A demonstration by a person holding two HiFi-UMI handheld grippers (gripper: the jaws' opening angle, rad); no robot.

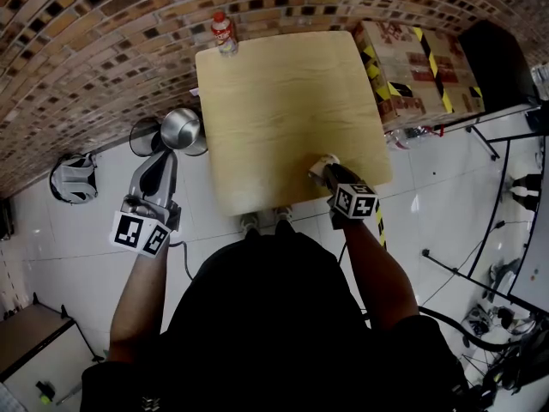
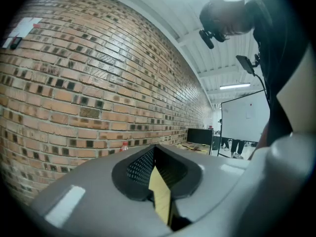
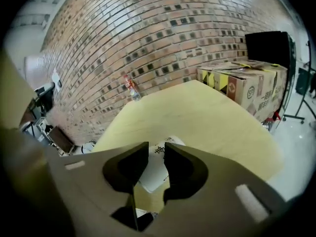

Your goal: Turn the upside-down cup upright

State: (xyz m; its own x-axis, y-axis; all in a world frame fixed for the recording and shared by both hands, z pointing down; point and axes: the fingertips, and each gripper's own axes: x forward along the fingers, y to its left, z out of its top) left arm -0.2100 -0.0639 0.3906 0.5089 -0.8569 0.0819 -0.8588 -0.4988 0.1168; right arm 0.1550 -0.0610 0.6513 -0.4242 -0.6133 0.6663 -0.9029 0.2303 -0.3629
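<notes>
A white paper cup (image 1: 322, 165) with dark print sits at the near right edge of the wooden table (image 1: 283, 84). My right gripper (image 1: 331, 173) points down at it from the table's front. In the right gripper view the cup (image 3: 154, 168) fills the gap between the two dark jaws, whose pads press on its sides; the right gripper (image 3: 156, 150) is shut on it. The jaws hide which end of the cup is up. My left gripper (image 1: 165, 160) hangs off the table's left side over the floor, held level, jaws together with nothing between them (image 2: 154, 149).
A red-capped bottle (image 1: 224, 33) stands at the table's far left corner. Cardboard boxes (image 1: 418, 67) with black-yellow tape lie beyond the right edge. A shiny metal vessel (image 1: 180, 128) sits on the floor just ahead of the left gripper. A brick wall runs behind.
</notes>
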